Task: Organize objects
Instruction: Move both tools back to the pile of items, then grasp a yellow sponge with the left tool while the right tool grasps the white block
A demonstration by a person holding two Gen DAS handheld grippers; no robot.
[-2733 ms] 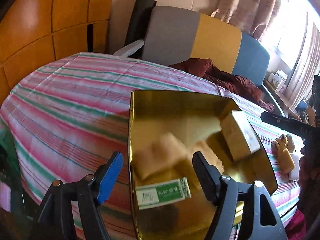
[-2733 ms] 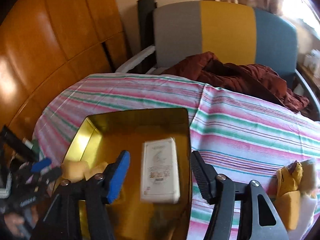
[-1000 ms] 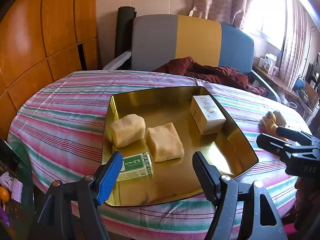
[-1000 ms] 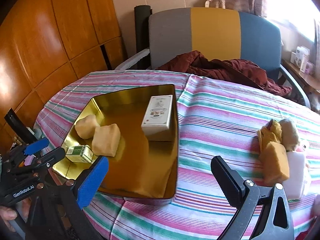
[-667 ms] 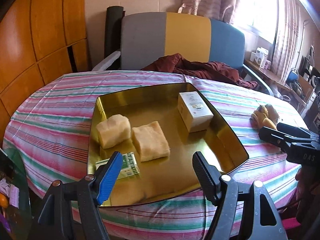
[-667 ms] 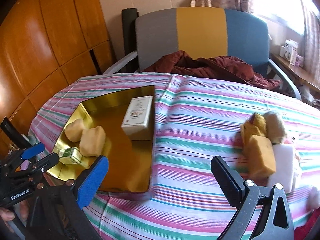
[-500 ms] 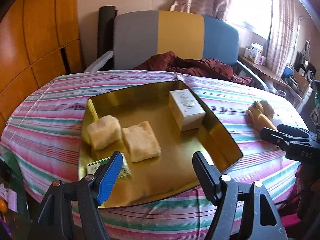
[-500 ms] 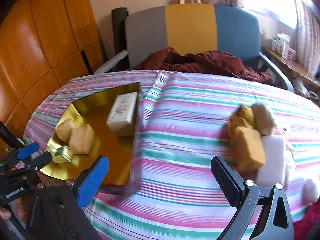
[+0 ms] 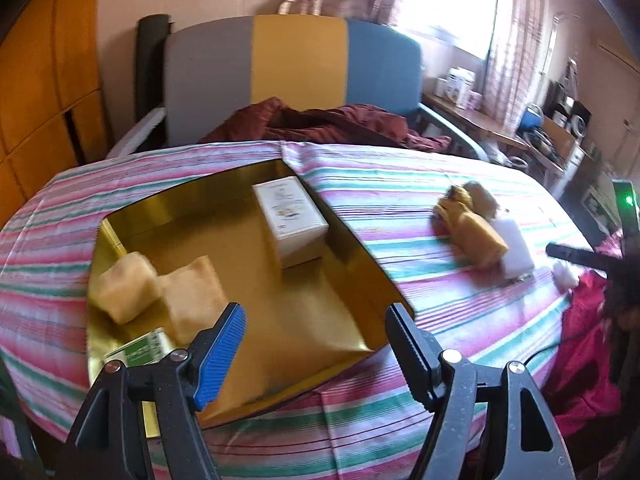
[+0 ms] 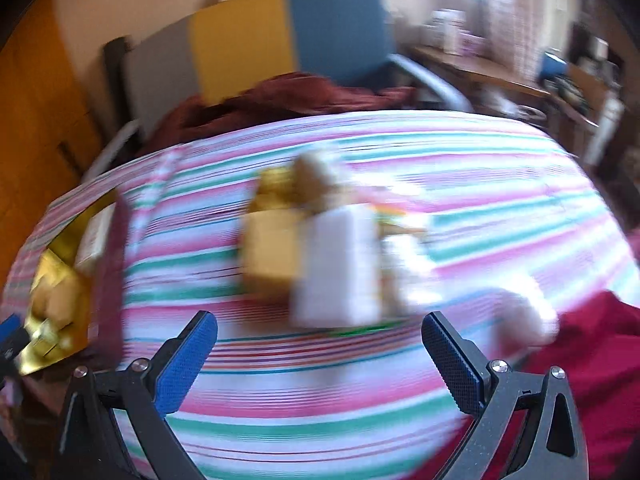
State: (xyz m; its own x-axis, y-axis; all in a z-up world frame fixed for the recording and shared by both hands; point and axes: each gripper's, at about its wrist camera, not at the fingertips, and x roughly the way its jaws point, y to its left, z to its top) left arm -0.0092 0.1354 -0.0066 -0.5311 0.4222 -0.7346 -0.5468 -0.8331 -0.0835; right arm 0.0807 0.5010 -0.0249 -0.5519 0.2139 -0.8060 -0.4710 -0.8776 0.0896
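Fingers of both the left gripper and right gripper stood spread and empty above the striped desk, the yellow sponge and white block lying beside the gold tray.

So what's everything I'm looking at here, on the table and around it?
gold tray: one, shiny gold, left part of table
white box: one, white, in tray at its far right
tan sponges: two, pale tan, in tray, left
green carton: one, green and white, tray's near left corner
loose pile: several, yellow, tan and white, on cloth right of tray
striped tablecloth: one, pink, green, white
chair: one, grey, yellow, blue, behind table
maroon cloth: one, on chair
left hand-held gripper: open, empty
right hand-held gripper: open, empty
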